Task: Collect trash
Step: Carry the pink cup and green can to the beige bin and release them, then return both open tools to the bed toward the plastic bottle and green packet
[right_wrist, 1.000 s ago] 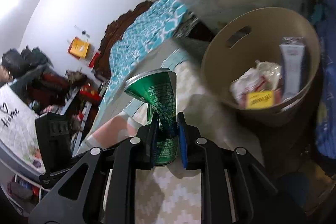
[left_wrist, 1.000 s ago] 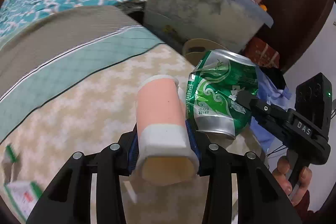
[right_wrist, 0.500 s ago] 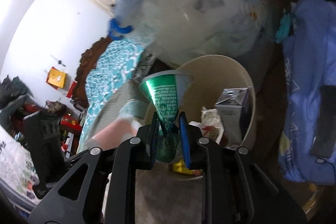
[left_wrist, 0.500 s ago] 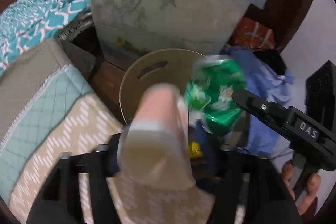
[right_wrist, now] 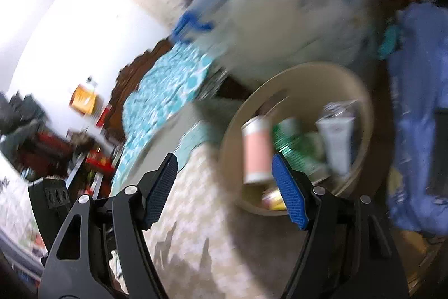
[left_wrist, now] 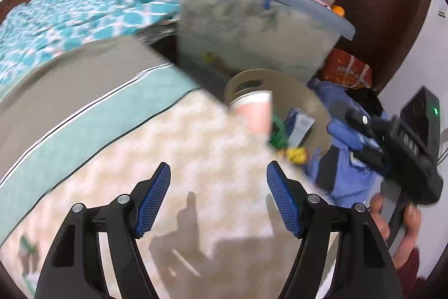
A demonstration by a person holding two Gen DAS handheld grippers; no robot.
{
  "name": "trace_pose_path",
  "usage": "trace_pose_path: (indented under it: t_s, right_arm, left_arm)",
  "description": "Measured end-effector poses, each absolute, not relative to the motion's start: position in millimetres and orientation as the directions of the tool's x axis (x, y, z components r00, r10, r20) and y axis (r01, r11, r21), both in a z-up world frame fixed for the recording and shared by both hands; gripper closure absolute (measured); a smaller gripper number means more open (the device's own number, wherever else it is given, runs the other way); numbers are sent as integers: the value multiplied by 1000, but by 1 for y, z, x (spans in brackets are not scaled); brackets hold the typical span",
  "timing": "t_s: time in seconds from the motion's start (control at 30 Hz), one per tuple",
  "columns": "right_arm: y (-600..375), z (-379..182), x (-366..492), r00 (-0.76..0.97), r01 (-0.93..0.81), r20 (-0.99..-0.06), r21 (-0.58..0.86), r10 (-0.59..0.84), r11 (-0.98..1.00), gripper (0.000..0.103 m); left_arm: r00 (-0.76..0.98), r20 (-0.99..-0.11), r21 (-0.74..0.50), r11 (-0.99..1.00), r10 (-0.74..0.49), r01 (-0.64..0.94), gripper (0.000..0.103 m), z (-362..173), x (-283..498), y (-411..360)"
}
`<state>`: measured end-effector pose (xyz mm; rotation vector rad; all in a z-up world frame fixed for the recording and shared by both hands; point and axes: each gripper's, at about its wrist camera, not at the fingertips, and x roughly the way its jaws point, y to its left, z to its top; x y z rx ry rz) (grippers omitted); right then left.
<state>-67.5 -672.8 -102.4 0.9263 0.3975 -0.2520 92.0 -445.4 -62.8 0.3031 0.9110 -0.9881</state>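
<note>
My left gripper [left_wrist: 218, 201] hangs over the chevron blanket, its jaws opening with nothing between them. Beyond it a pink and white paper cup [left_wrist: 253, 114] is blurred, tipping into the beige bin [left_wrist: 296, 83] beside the bed. A crushed green can [left_wrist: 278, 131] lies inside that bin. My right gripper [right_wrist: 224, 189] is also opening and holds nothing. In the right wrist view the cup [right_wrist: 256, 150] and the green can [right_wrist: 294, 147] sit within the bin [right_wrist: 308, 69]. The right gripper body [left_wrist: 392, 136] shows at the right of the left wrist view, held by a hand [left_wrist: 394, 217].
A clear storage tub [left_wrist: 252, 27] with a blue handle stands behind the bin. A blue garment [left_wrist: 344, 159] and an orange bag [left_wrist: 347, 69] lie to its right. A white carton [right_wrist: 338, 136] and yellow wrapper [left_wrist: 296, 154] are in the bin. A teal quilt [left_wrist: 84, 10] covers the bed.
Both grippers opened and let go: the pink cup left the left jaws and the green can left the right jaws, both dropping into the bin. The left view drew back over the blanket.
</note>
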Motion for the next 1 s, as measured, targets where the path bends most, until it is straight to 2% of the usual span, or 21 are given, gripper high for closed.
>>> trace_pose_path:
  t_s: [0.27,0.5,0.53,0.67,0.8,1.0]
  right_arm:
    - [-580,-98,-3,854,225,-479,695,206,683,32]
    - [-475,-72,69,748,23,-532,618,397,786,31]
    - [-457,-66,85,727,-13,-544,599,419,800,31]
    - [-395,-42,161,645,-136,-601,517,472,845,31]
    - [-344,-32,255,583,-140,-673,469,456,872,33]
    - [-290,-43,359,483,-71,-800,368,355,927,44]
  left_arm:
    - [360,-791,-192,759,-495,622,35,-69,122,-279]
    - [510,-801,-199,943,-313,267,35,-87,162,-121]
    - [531,-797,-196,955,-287,223,38,-88,166,-103]
    - [599,-771,-183,976,-217,118,37,-86,168,-55]
    - [638,-717,-313,947,-281,66,37,-83,161,-26]
    - [673,-670,-430,903,-313,-8,37,-85,157,-1]
